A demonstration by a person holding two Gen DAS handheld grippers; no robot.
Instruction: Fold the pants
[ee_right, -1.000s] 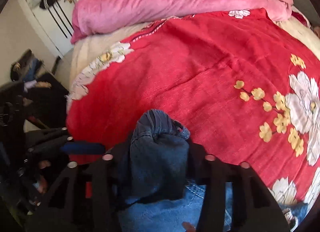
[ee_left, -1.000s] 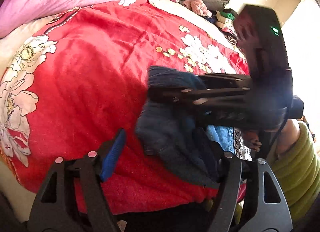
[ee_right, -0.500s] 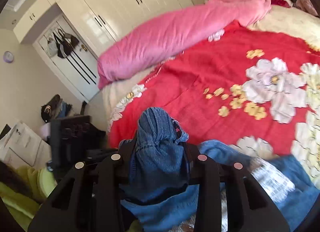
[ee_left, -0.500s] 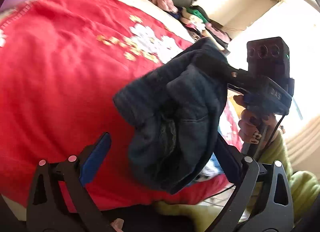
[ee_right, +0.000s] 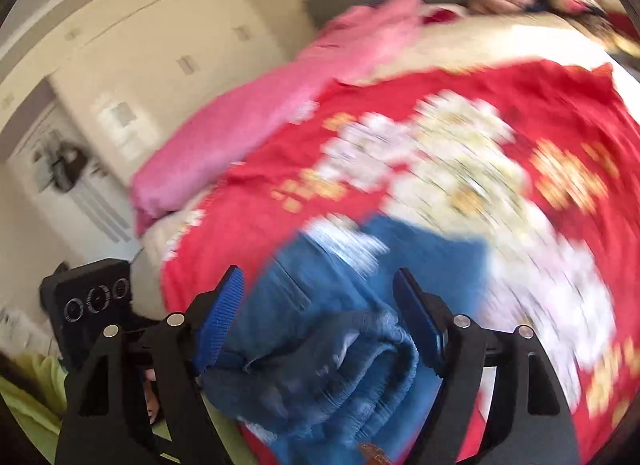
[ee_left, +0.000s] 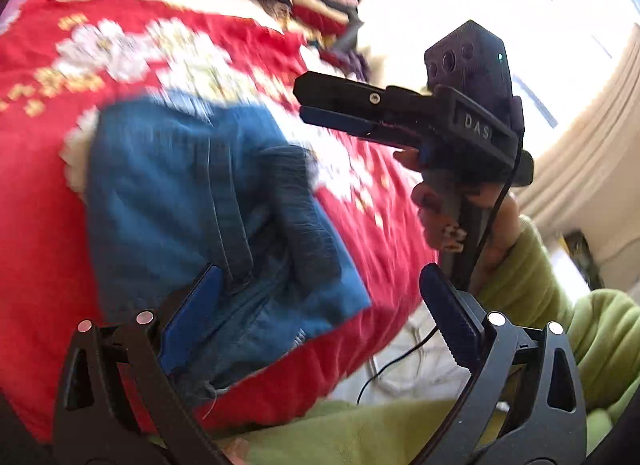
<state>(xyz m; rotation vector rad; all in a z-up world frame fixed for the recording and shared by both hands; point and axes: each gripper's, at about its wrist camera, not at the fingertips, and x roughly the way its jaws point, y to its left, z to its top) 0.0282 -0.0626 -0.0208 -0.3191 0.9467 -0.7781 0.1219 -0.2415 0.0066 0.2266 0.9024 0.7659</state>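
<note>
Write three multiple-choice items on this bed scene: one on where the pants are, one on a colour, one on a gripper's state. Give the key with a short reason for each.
1. Where do the pants lie?
A. On the red floral blanket
B. On the pink quilt
C. On the floor

2. What colour are the pads on the left gripper fingers?
A. Red
B. Blue
C. White

3. How does the left gripper stand?
A. Shut on the pants
B. Shut on the blanket
C. Open, pads apart, pressing on nothing

Key:
1 A: the blue denim rests on the red blanket, apart from the pink quilt farther up the bed.
2 B: both pads show blue against the black fingers.
3 C: its pads stand wide apart with the pants lying beyond them, unclamped. The right gripper is opening too, bunched denim lying loose between its jaws.
</note>
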